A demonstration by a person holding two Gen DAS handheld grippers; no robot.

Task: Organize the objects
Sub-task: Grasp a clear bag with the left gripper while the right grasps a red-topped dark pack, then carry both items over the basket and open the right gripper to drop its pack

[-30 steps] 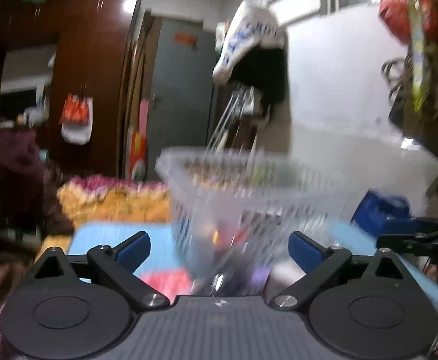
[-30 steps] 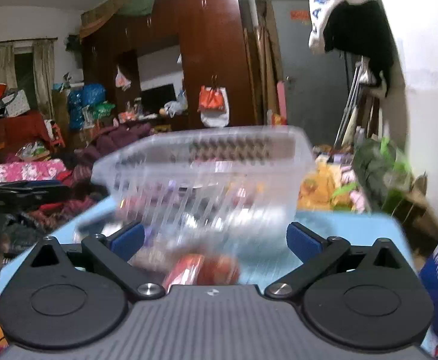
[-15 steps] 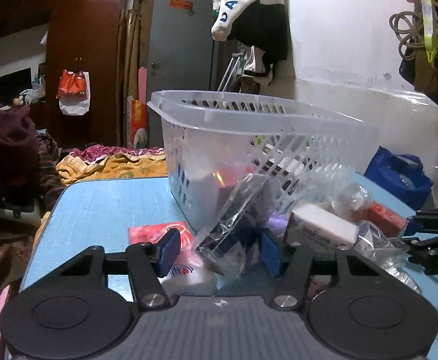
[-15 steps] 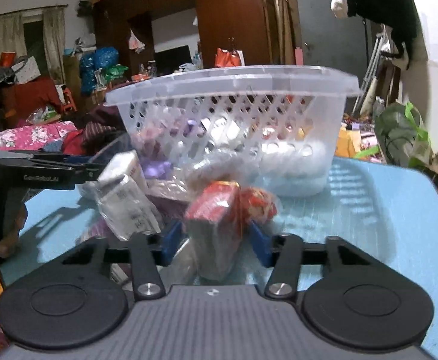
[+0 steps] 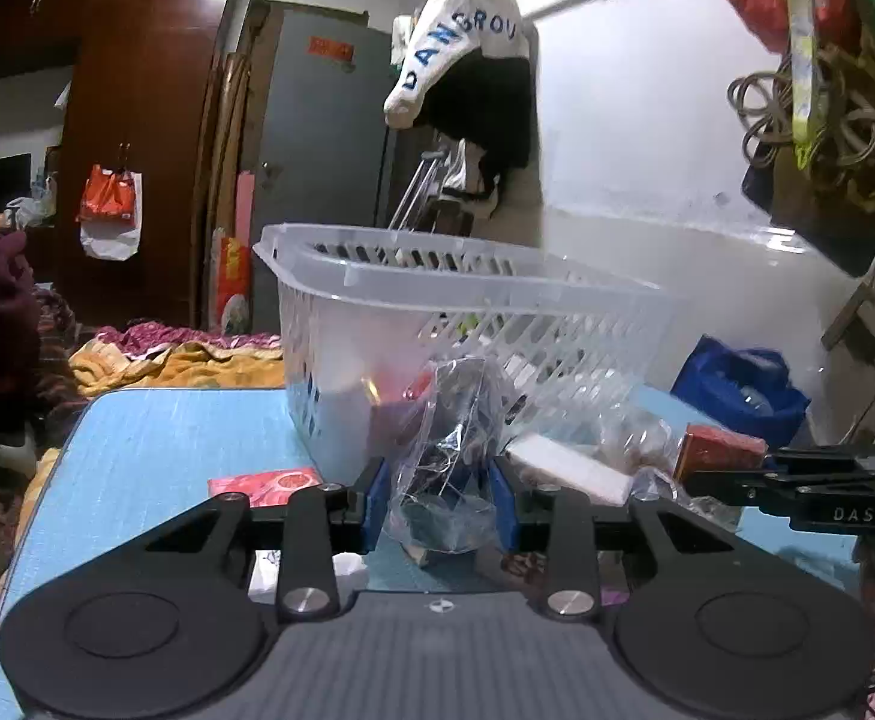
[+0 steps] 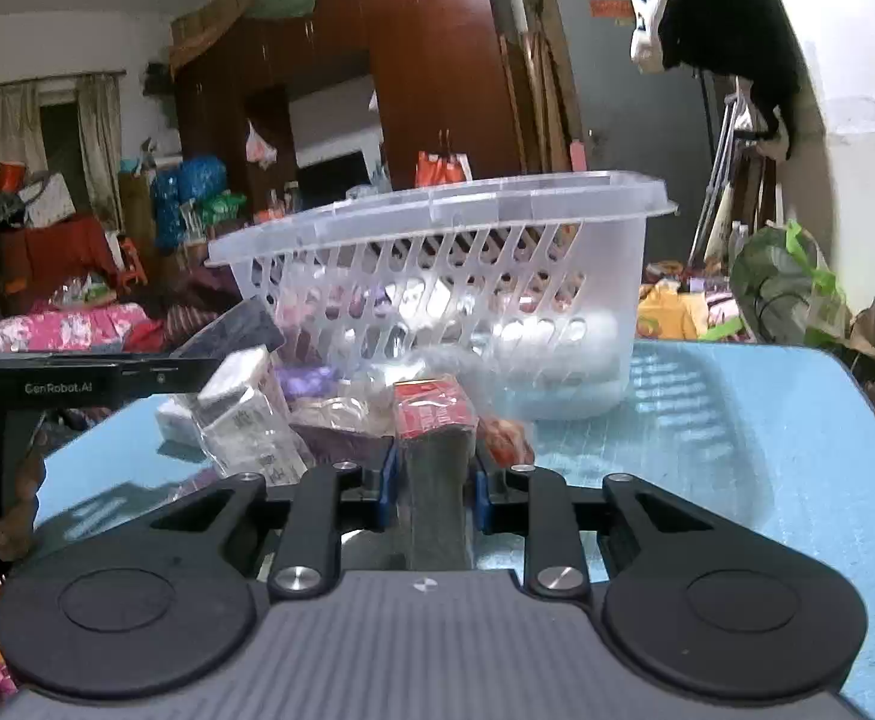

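Observation:
A clear plastic basket (image 5: 377,324) (image 6: 587,276) stands on the blue table, with several small items inside. My left gripper (image 5: 440,501) is shut on a clear plastic bag with a dark item (image 5: 452,456), just in front of the basket. My right gripper (image 6: 434,483) is shut on a red-topped box (image 6: 434,420), also in front of the basket. Loose packets lie between them: a white box (image 5: 569,468) (image 6: 245,414), a red box (image 5: 716,450), and purple packets (image 6: 335,420).
The blue table (image 5: 167,438) (image 6: 737,420) has a red flat packet (image 5: 269,486) at the left. The other gripper shows at the right edge of the left wrist view (image 5: 809,486) and at the left edge of the right wrist view (image 6: 77,381). Cluttered room behind.
Both grippers have closed from wide open onto their items. The left one has lifted slightly with the bag; the right one now holds the red-topped box.

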